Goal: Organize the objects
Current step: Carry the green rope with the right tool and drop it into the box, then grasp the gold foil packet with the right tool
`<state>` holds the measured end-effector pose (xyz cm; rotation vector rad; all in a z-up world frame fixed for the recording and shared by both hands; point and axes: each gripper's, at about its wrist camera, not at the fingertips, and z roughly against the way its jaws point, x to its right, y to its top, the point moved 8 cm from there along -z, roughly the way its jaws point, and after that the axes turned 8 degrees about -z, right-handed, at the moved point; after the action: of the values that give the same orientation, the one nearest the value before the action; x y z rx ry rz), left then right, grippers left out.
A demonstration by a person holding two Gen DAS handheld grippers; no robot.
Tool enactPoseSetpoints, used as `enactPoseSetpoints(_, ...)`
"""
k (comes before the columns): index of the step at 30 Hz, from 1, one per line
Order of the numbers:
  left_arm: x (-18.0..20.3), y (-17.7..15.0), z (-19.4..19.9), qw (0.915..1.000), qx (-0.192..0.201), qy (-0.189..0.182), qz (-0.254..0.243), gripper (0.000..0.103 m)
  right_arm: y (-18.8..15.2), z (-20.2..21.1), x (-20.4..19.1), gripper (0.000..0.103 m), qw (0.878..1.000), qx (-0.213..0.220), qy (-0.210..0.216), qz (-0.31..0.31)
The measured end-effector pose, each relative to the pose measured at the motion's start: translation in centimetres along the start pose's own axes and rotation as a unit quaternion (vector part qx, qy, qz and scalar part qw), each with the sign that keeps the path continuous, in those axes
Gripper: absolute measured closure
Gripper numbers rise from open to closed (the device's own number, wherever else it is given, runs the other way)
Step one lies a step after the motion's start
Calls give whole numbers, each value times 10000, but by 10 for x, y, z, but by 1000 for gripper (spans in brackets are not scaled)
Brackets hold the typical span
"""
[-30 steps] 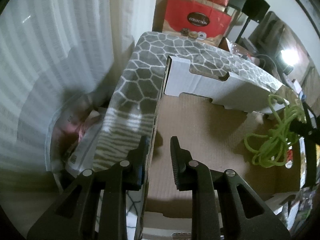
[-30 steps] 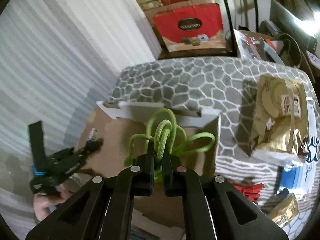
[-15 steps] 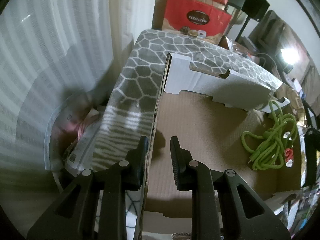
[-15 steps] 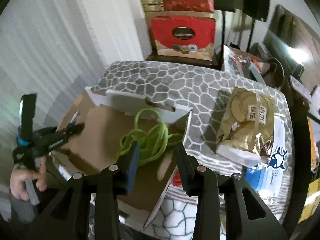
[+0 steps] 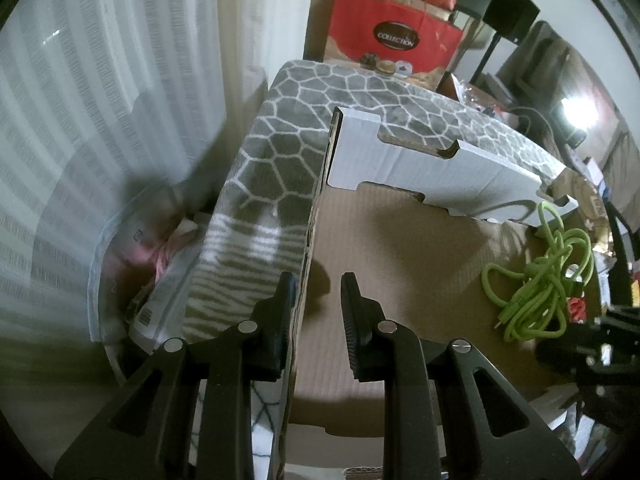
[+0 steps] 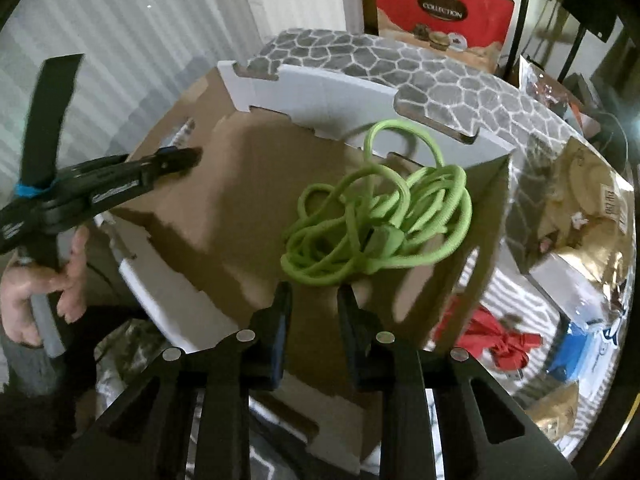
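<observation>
An open cardboard box [image 5: 400, 260] lies on a table under a grey honeycomb cloth [image 5: 280, 152]. My left gripper [image 5: 318, 312] straddles the box's left wall and is shut on it; in the right wrist view a hand holds that gripper [image 6: 176, 156] at the same wall. A bright green cord [image 6: 380, 224] lies coiled and loose on the box floor near the right wall, also visible as the green cord [image 5: 540, 280] in the left wrist view. My right gripper [image 6: 314, 300] hovers just short of the cord. Its jaws are closing with nothing between them.
Right of the box [image 6: 240, 200] lie a gold foil pack [image 6: 580, 200], a red ribbon [image 6: 500, 344] and a blue packet [image 6: 572, 356]. A red gift bag [image 5: 392, 36] stands behind the table. White curtains hang at the left, with a plastic bag [image 5: 160, 280] below.
The right gripper let go of the green cord, which now lies on the box floor. That gripper pulled back, rolled and dropped lower. The left gripper stayed put.
</observation>
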<state>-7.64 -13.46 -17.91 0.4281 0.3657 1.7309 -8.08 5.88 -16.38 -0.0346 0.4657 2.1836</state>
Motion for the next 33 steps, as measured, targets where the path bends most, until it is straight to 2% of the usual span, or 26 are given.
enactPoseSetpoints(4,1,0,0,10000,3,56,-48,83,9,-4,-1,77,9998,7,-215,25)
enactPoseSetpoints(9,4,-1,0,9997,27,170,-181,83,20,-9,-7,77,9999,-83,-86,-20)
enactPoseSetpoints(12,4,-1,1,9997,28,156,-182,83,29,-13,-13,77,9997,-77,141,-195)
enactPoseSetpoints(18,4,-1,2,9997,25,132,-186,83,52,-16,-15,77,9922,42,888,-872)
enactPoseSetpoints(23,5,-1,2,9998,28,123,-173,83,60,-16,-16,77,9911,-13,1040,-835)
enactPoseSetpoints(29,4,-1,2,9998,25,107,-156,83,43,8,-16,64,9910,-10,1230,-536)
enactPoseSetpoints(31,4,0,1,9999,22,91,-143,83,38,25,-13,62,9901,105,1320,-472)
enactPoseSetpoints(33,4,0,1,9999,19,87,-139,83,37,44,-1,60,9907,299,1230,-507)
